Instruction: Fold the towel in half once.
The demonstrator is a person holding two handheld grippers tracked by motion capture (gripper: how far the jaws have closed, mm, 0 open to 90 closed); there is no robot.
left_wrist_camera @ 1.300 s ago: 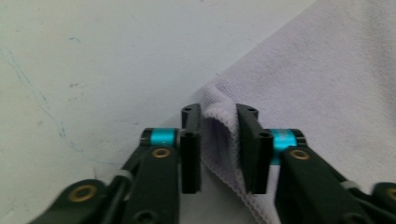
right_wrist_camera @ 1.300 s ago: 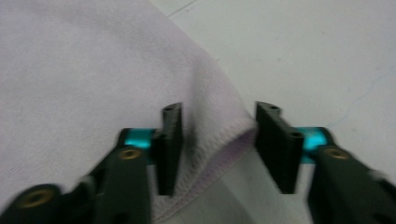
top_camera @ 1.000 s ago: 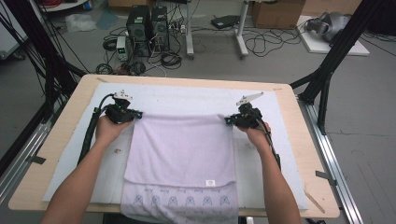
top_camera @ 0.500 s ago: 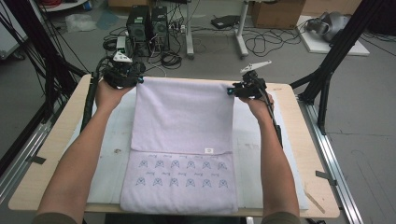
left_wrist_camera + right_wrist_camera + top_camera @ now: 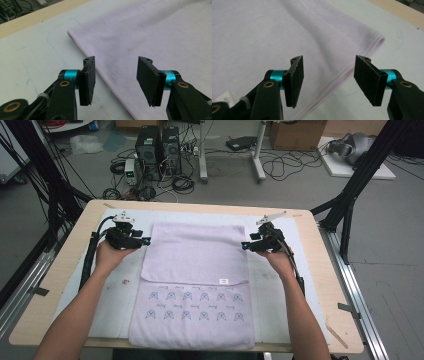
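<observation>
A lavender towel (image 5: 195, 255) lies flat on the pale blue mat (image 5: 310, 255). Its far half is a plain layer folded over, and a row of blue prints shows on the near part. My left gripper (image 5: 145, 240) sits at the towel's left edge, and my right gripper (image 5: 245, 245) at its right edge. Both have just been opening, and their jaws stand apart. In the left gripper view the gripper (image 5: 116, 73) hovers over the towel's (image 5: 150, 32) edge without touching it. In the right gripper view the gripper (image 5: 328, 75) hangs above the layered edge of the towel (image 5: 262, 32).
The mat covers a wooden table (image 5: 70, 265) with aluminium rails along both sides. Black frame legs (image 5: 350, 195) rise at the back corners. Computer towers (image 5: 157, 145) and tangled cables lie on the floor behind the table.
Both grippers carried the towel's held end away from the person to the far side, laid it flat, let go and drew back slightly. The jaws went from shut to open.
</observation>
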